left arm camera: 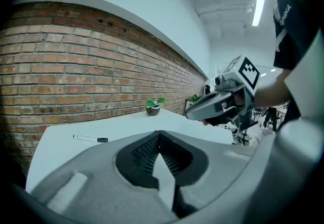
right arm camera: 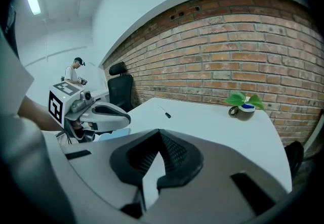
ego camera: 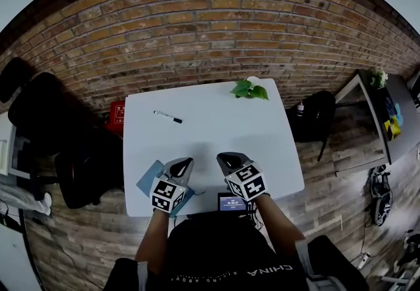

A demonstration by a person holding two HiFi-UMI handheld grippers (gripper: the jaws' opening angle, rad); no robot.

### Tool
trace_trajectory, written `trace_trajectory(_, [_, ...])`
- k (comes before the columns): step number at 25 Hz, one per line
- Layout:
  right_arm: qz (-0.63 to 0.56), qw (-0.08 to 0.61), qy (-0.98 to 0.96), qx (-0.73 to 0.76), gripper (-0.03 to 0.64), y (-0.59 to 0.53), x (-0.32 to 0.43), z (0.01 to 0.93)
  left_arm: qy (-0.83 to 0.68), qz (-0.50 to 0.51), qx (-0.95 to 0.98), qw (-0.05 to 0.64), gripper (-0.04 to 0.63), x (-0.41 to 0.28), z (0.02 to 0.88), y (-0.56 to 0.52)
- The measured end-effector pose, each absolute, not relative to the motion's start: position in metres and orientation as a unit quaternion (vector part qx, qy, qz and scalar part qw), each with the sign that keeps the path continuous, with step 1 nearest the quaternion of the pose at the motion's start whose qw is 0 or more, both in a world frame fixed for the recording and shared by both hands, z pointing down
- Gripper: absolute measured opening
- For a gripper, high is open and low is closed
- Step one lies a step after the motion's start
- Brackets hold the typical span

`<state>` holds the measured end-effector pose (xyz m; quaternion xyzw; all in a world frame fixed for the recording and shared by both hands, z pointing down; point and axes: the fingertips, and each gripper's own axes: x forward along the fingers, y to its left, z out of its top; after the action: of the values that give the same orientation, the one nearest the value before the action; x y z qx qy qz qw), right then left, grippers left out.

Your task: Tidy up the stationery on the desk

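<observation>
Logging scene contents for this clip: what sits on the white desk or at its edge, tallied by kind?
White marker pen with black cap: 1
Small potted green plant: 1
Light blue flat item, a book or folder, partly hidden: 1
Small dark device with lit screen: 1
Total: 4

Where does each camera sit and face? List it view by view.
Head view: on the person's head, down on the table, pen, plant; left gripper, right gripper, forearms show.
Left gripper view: on that gripper, along its shut jaws toward the wall; right gripper shows.
Right gripper view: on that gripper, likewise; left gripper shows.
All share pen and plant.
</observation>
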<state>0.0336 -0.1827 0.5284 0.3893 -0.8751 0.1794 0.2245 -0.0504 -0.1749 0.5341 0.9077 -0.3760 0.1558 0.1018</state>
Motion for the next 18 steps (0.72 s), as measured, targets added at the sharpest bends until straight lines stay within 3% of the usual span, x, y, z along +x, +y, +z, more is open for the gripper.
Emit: trace_trajectory(18, [0.173,0.256,-0.896,0.319,0.009,-0.178,-0.011,0.543,-0.490,0.160,0.848,0.123,0.006,-0.130,0.539,-0.162])
